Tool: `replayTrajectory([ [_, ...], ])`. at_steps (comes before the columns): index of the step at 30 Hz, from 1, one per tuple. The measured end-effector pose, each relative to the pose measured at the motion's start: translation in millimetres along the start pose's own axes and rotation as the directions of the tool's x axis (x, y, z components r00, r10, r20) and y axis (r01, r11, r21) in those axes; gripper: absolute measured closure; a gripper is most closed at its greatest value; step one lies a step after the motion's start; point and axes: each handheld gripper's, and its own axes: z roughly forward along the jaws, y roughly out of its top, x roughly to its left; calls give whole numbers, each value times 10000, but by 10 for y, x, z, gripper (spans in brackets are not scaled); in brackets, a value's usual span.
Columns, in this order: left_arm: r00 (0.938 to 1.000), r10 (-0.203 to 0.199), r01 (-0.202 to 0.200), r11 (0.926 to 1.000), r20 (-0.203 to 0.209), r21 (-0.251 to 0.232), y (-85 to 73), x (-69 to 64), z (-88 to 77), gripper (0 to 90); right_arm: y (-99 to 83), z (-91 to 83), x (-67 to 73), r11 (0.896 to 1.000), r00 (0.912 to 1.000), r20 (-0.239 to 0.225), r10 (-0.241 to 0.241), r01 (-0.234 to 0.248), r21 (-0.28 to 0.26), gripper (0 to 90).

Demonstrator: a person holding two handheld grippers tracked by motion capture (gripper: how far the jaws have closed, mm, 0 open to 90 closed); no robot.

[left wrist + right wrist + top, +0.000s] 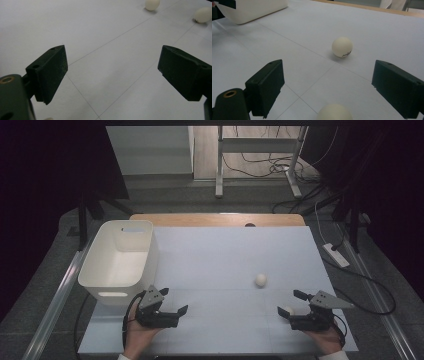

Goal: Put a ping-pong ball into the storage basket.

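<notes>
**Both grippers spread, two white balls loose on the desk**

High view: left gripper [176, 299] low on the desk [225, 255], held by the left hand [140, 337], just in front of the white bin [120, 257] that sits at the desk's left edge. Jaws spread, nothing between them. Right gripper [293, 303] at the lower right, held by the right hand [327, 340], jaws spread. One small white ball [289, 310] lies between its jaws, contact cannot be told. A second white ball [260, 280] lies free on the desk, up and left of the right gripper, well apart from the bin.

Left gripper view: both black jaws wide apart over bare desk sheet. Two white balls far off at the top: one [152, 4] at the top edge, another [203, 14] at the top right, near each other, not touching.

Right gripper view: jaws wide apart. Near ball [334, 112] at the bottom edge between the jaws, not pinched. Far ball [342, 47] ahead, dark print on its side. Bin corner [252, 8] at top left.
</notes>
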Motion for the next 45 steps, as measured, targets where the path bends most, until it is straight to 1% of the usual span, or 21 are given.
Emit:
replayTrajectory([
  [2,10000,46,-46,10000,-31,-10,22,-16,1,102,8,3,-4,10000,10000,17,-38,38,-5,106],
  [6,10000,-3,3,10000,15,-24,83,-56,29,107,22,27,-14,10000,10000,23,-17,17,-11,107],
  [9,9999,115,-116,9999,75,42,125,-88,63,109,38,47,-6,10000,10000,7,-75,75,-15,107],
  [11,9994,308,-311,9994,181,159,181,-124,115,109,41,50,-7,9999,9999,51,-135,135,0,107],
  [14,9989,355,-361,9992,300,197,227,-152,163,109,40,39,-20,10000,10000,41,-38,39,-54,110],
  [18,9982,460,-468,9987,396,193,274,-183,207,109,40,35,-20,10000,10000,45,-43,43,-62,111],
  [24,9957,651,-666,9976,660,199,342,-284,290,111,49,25,3,9999,9999,15,-121,121,-122,111],
  [27,9950,707,-726,9971,706,238,369,-315,329,111,54,8,9,9997,9999,25,-131,131,-187,112],
  [33,9921,782,-812,9963,981,271,433,-367,423,111,72,-35,12,9991,10000,53,-74,76,-418,113],
  [38,9908,759,-790,9966,1122,230,472,-402,490,112,69,-36,21,9991,9999,68,-122,124,-408,114],
  [45,9876,879,-924,9953,1302,287,531,-470,617,113,69,-21,48,9994,9999,4,-152,152,-310,115],
])
